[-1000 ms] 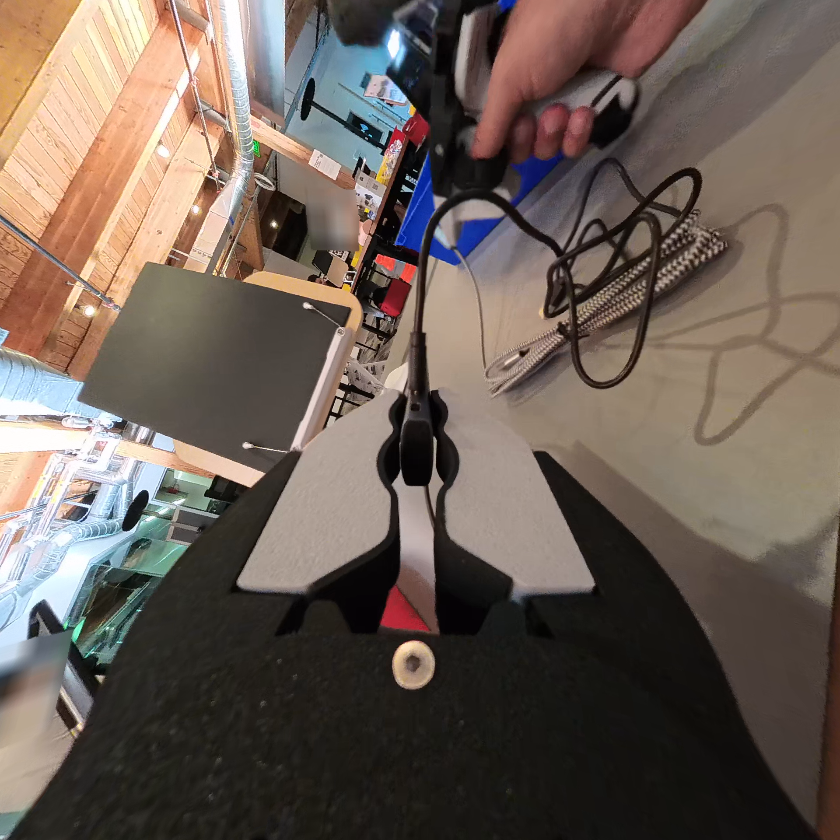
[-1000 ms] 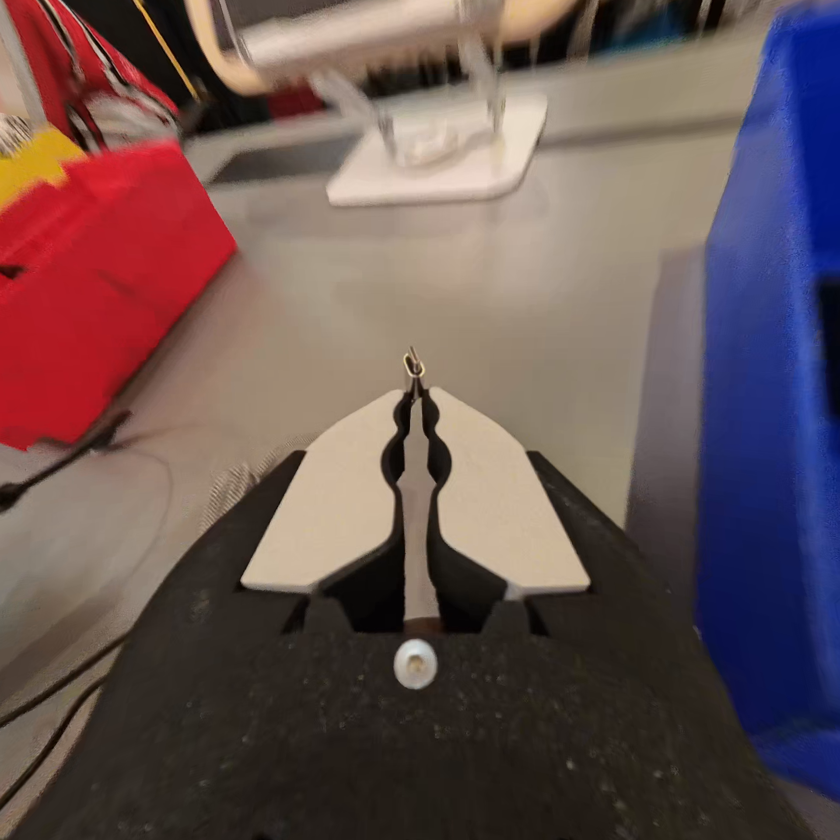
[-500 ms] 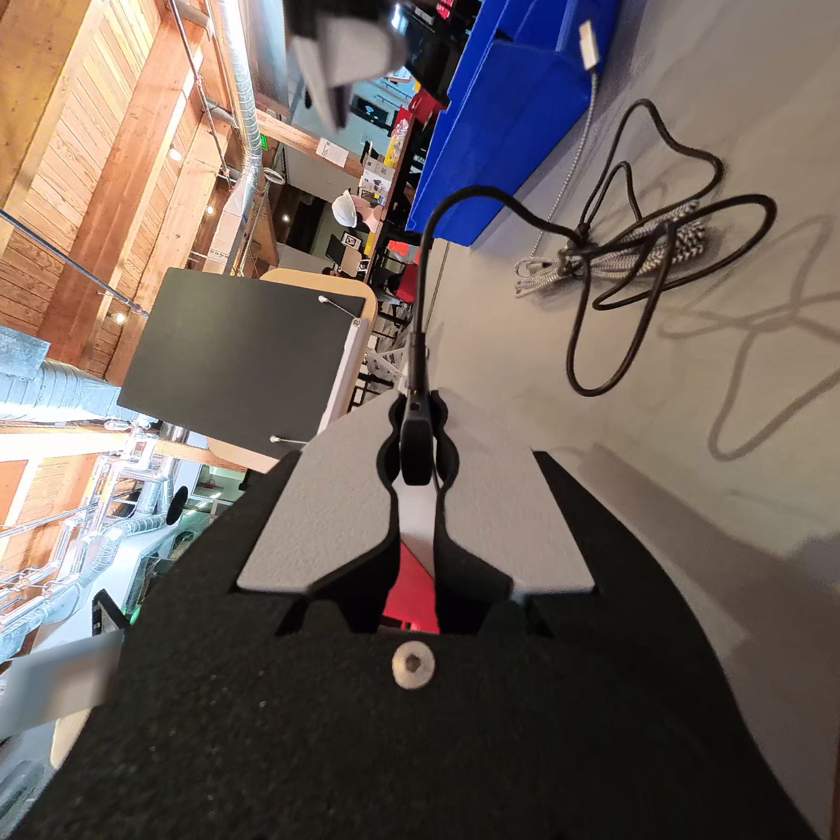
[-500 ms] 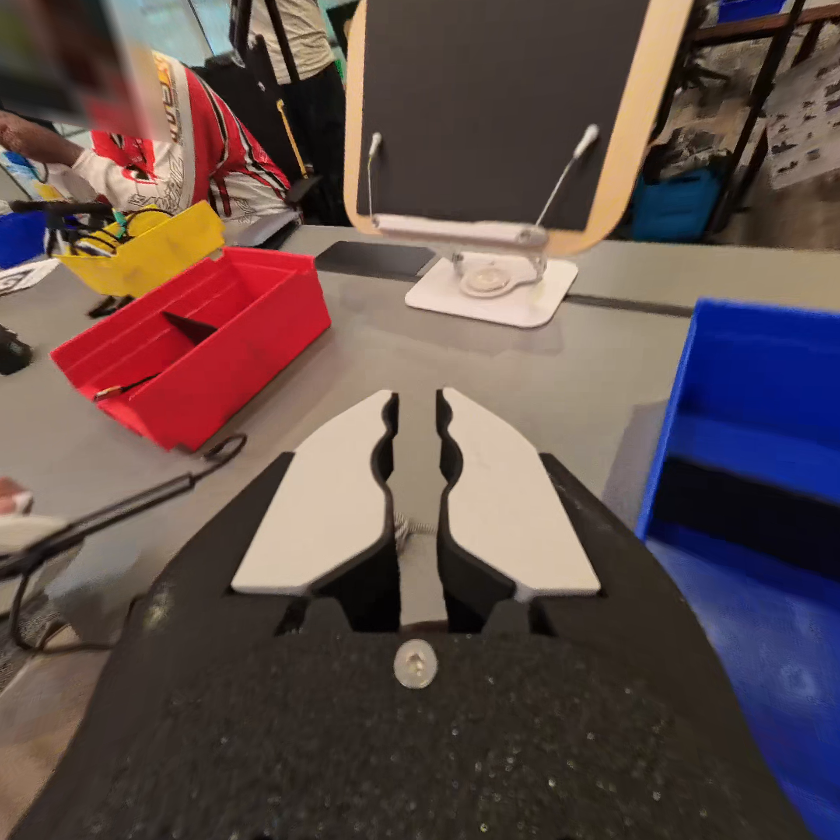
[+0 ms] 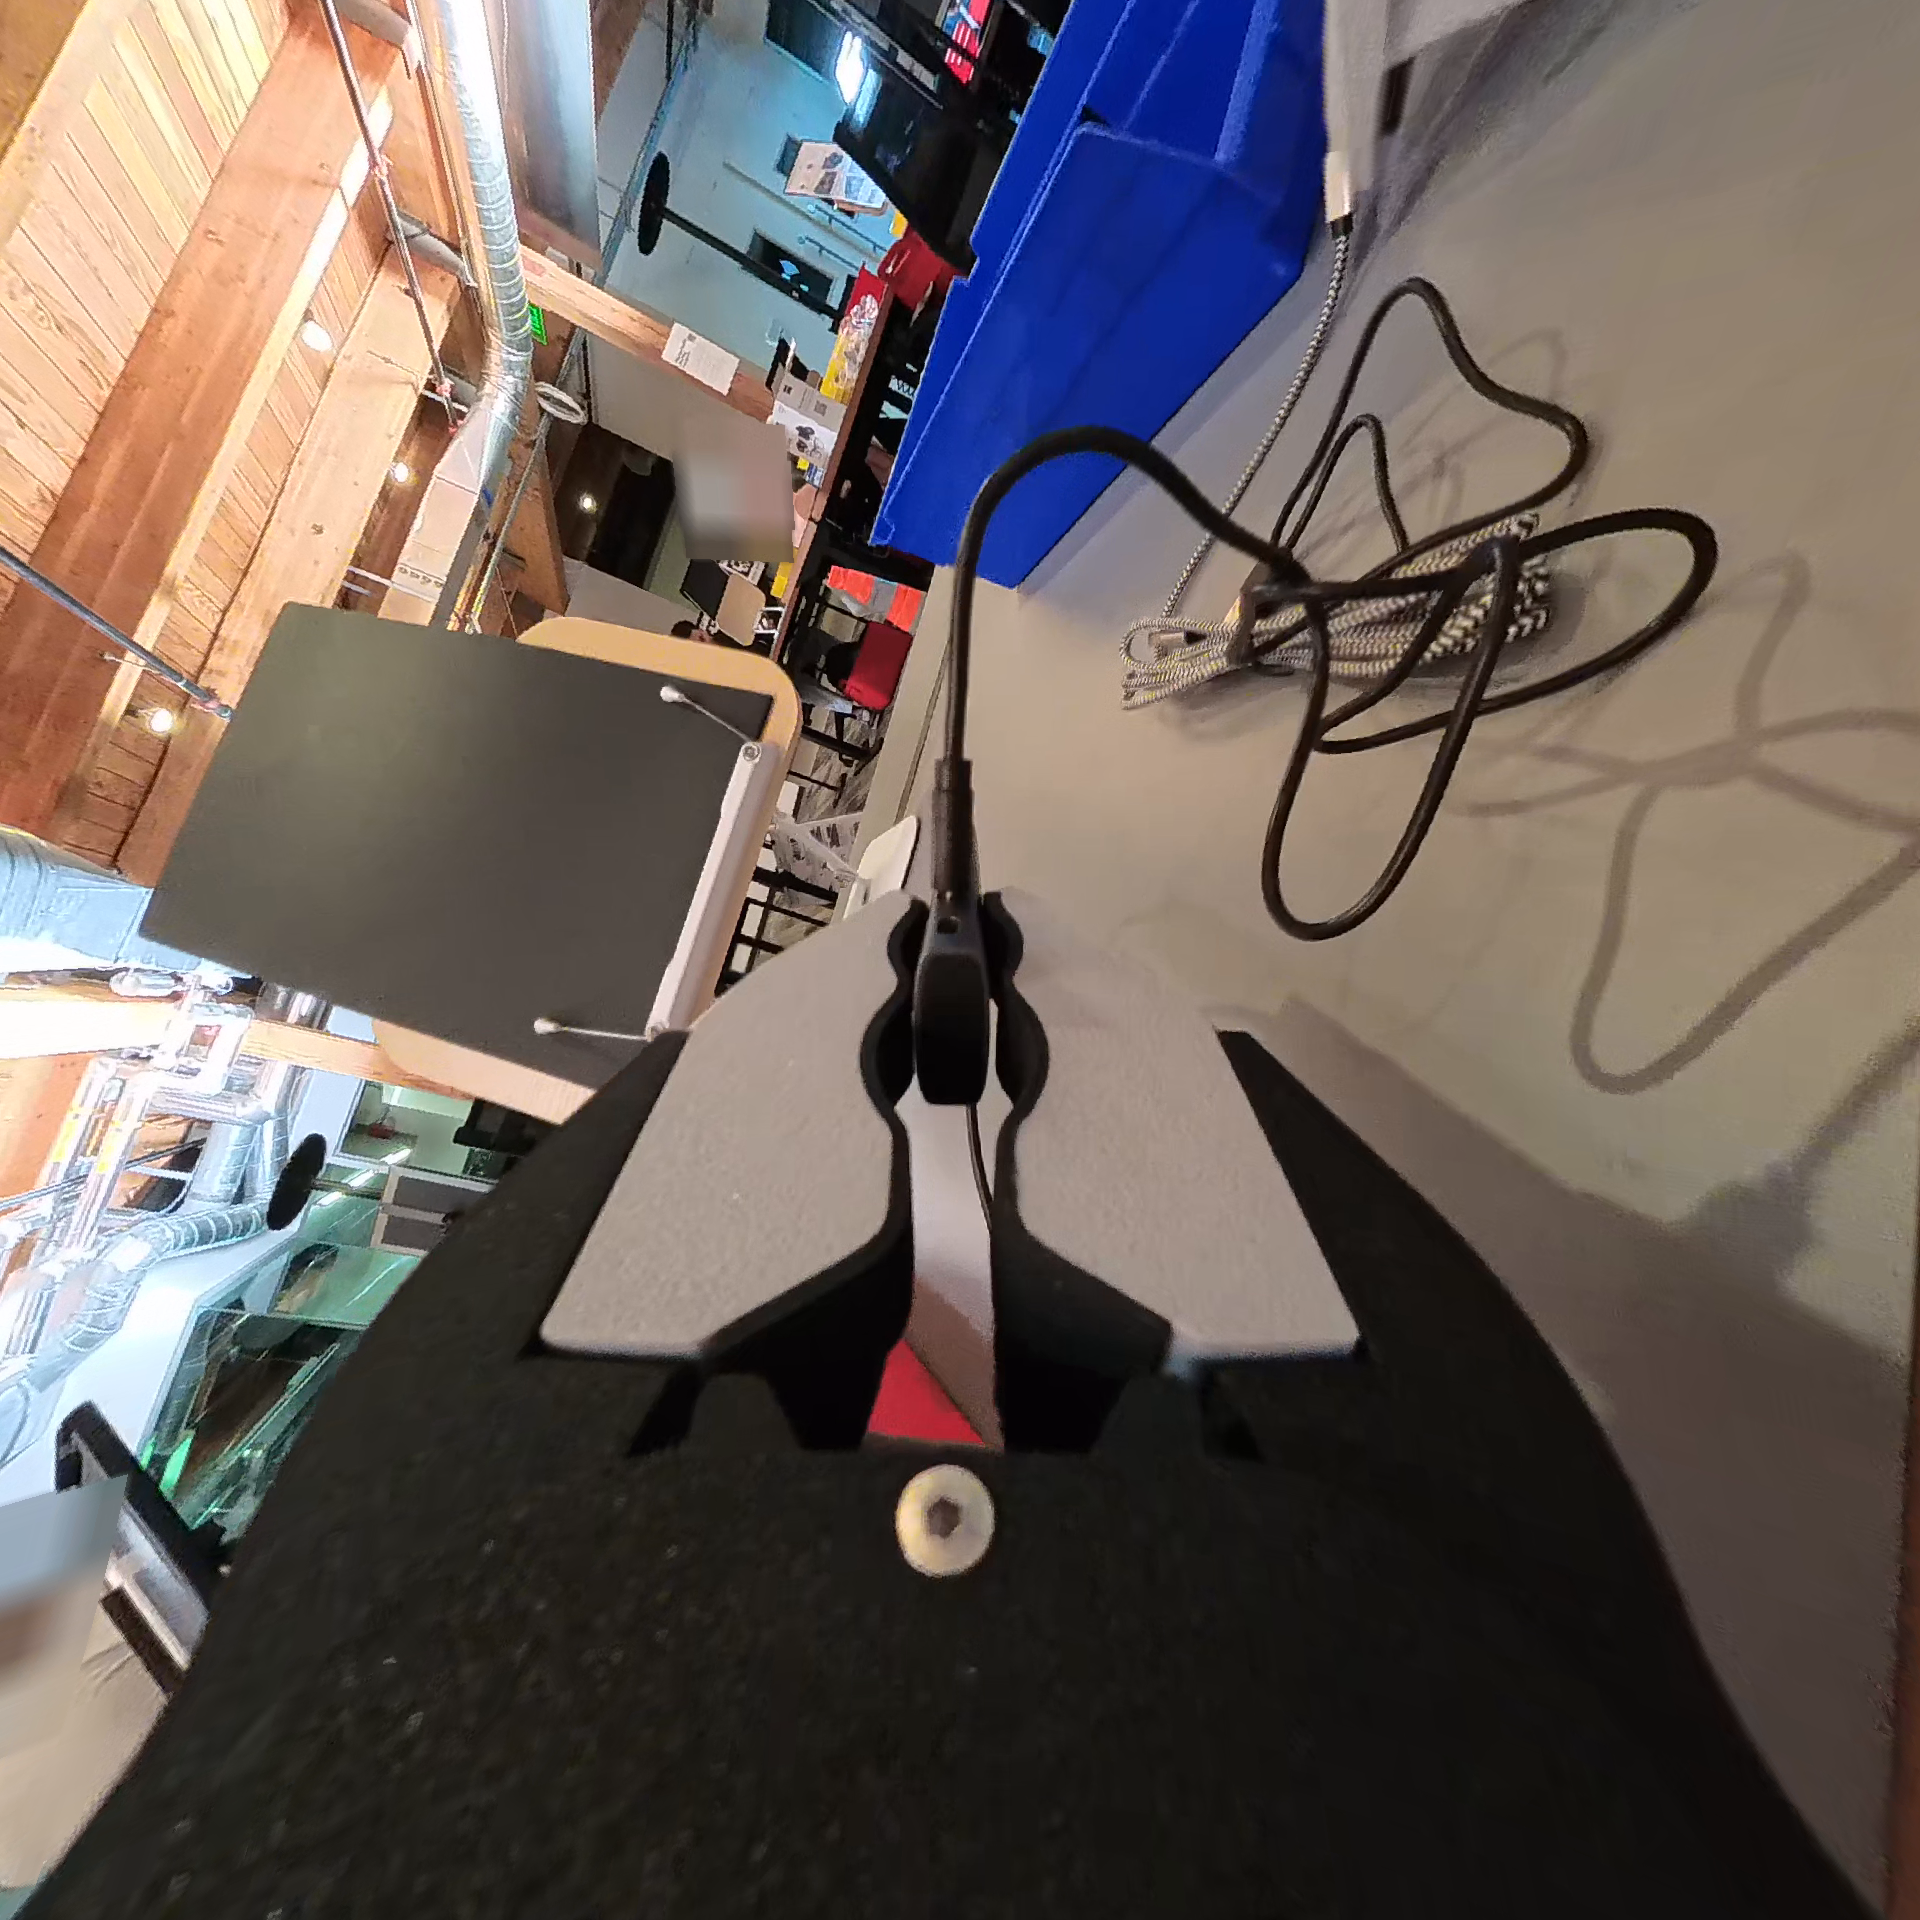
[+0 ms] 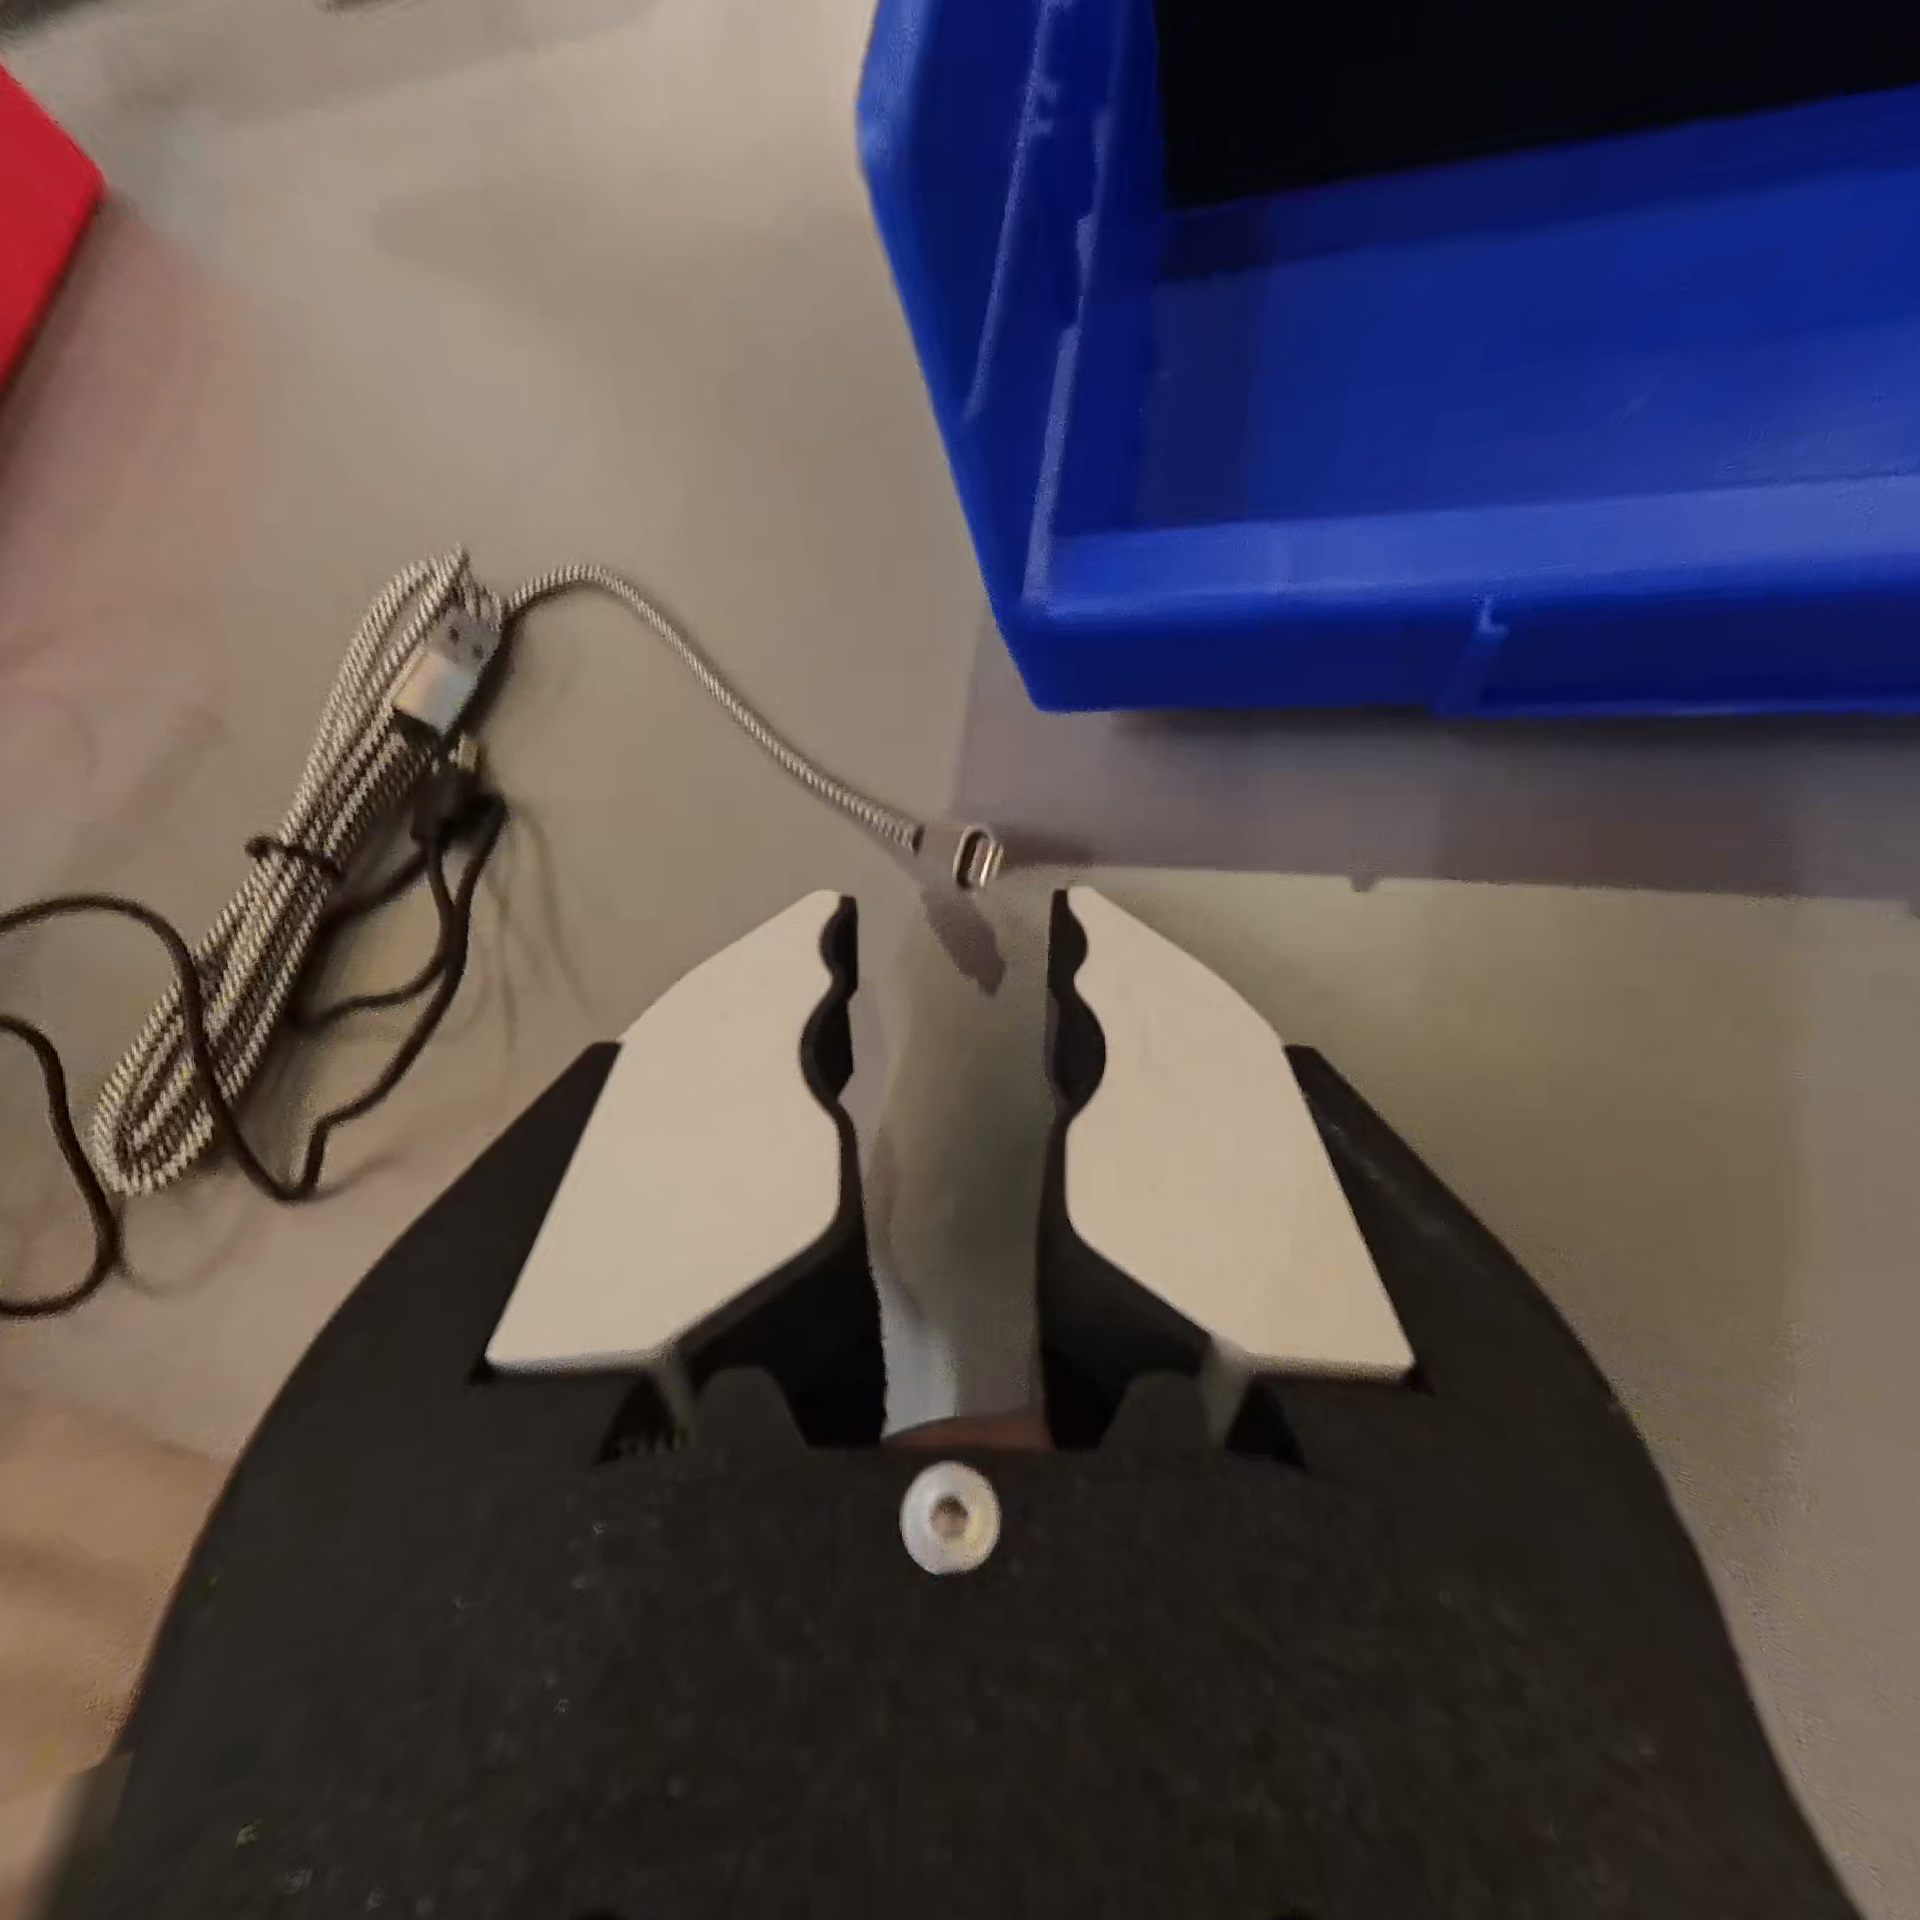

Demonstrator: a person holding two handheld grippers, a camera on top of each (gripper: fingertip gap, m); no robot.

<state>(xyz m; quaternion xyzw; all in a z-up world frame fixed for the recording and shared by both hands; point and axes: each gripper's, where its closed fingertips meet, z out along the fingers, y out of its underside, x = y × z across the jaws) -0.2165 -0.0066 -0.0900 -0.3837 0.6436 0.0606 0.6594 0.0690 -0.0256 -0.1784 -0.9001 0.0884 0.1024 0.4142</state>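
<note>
My left tool grips the black plug of a thin black cable, its two pale fingers pinched tight on the plug's body near their tips. From the plug the cable arches up and forward, then drops to the grey surface and loops loosely there. Those loops tangle over a bundled braided cable, striped black and white, that lies on the surface just in front of a blue bin. A dark board with a light wooden rim stands on a white base past the surface's far edge.

My right tool hangs above the surface with its fingers spread well apart and nothing between them. Just ahead of its tips, a silver connector at the free end of the braided cable is raised off the surface, pointing toward the gap between the fingers but not touching either one. The rest of that cable lies bundled to the left, the black cable snaking around it. The blue bin sits close on the right, its open side toward me. A red edge shows at far left.
</note>
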